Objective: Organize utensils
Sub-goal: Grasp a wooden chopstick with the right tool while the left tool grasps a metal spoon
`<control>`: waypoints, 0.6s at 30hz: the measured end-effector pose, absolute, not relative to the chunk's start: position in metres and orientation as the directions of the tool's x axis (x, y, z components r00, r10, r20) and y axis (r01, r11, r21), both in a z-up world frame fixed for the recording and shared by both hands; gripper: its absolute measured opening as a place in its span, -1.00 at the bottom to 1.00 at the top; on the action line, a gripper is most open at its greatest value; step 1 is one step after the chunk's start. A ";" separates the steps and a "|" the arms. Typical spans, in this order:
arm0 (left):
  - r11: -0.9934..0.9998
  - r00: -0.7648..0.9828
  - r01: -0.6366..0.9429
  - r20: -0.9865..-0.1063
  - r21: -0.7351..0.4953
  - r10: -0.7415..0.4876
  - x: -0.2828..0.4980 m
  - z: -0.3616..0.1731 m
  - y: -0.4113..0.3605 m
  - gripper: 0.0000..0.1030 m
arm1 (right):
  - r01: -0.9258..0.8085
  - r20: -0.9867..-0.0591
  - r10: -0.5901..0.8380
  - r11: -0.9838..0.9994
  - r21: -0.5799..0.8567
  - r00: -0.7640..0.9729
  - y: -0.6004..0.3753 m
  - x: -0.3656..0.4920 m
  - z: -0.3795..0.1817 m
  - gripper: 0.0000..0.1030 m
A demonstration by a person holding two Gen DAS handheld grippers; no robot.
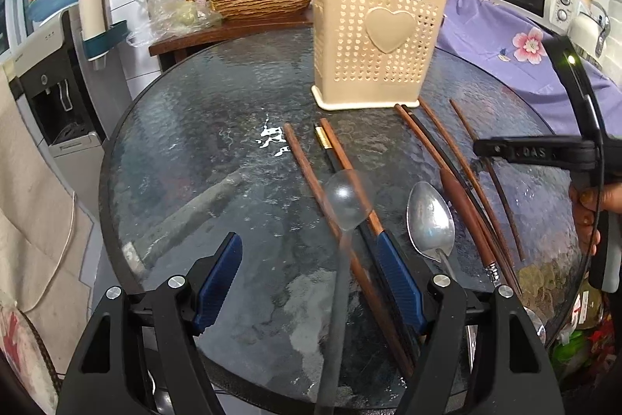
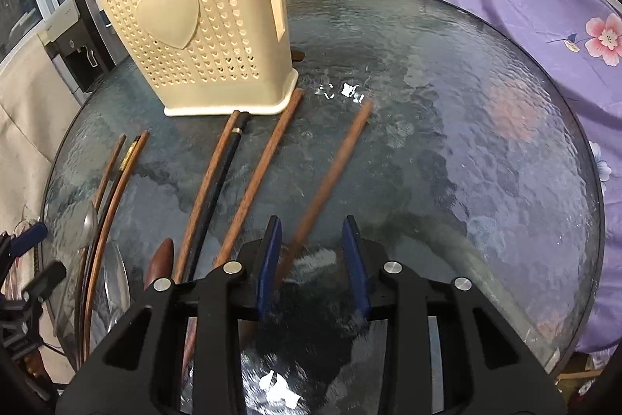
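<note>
The round glass table (image 2: 447,127) has a dark rim. Its right half lies bare up to the purple flowered cloth (image 2: 544,26) along the far right edge, so there is open room there. The cream perforated holder (image 2: 194,37), with a heart on its face, stands upright at the back left of centre.

In front of it the utensils lie spread on the glass: brown wooden chopsticks, a black chopstick with a gold band (image 1: 324,140), a metal spoon (image 1: 429,220) and a clear ladle (image 1: 346,199).

The right gripper (image 2: 313,259) has its jaws partly spread, with a lone wooden chopstick (image 2: 330,177) running between the pads. I cannot tell whether they touch it. The left gripper (image 1: 311,275) stands wide open above the near chopsticks.
</note>
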State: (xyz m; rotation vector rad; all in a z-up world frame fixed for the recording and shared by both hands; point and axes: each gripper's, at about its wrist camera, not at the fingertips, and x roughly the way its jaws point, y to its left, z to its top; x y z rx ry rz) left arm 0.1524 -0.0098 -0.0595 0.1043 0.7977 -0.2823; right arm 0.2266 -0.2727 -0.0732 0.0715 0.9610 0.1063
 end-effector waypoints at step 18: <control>0.923 0.586 0.384 -0.764 -0.032 -0.271 0.192 -0.067 -0.031 0.12 | -0.050 -0.823 0.143 0.989 0.138 0.550 -0.270 0.248 -0.075 -0.51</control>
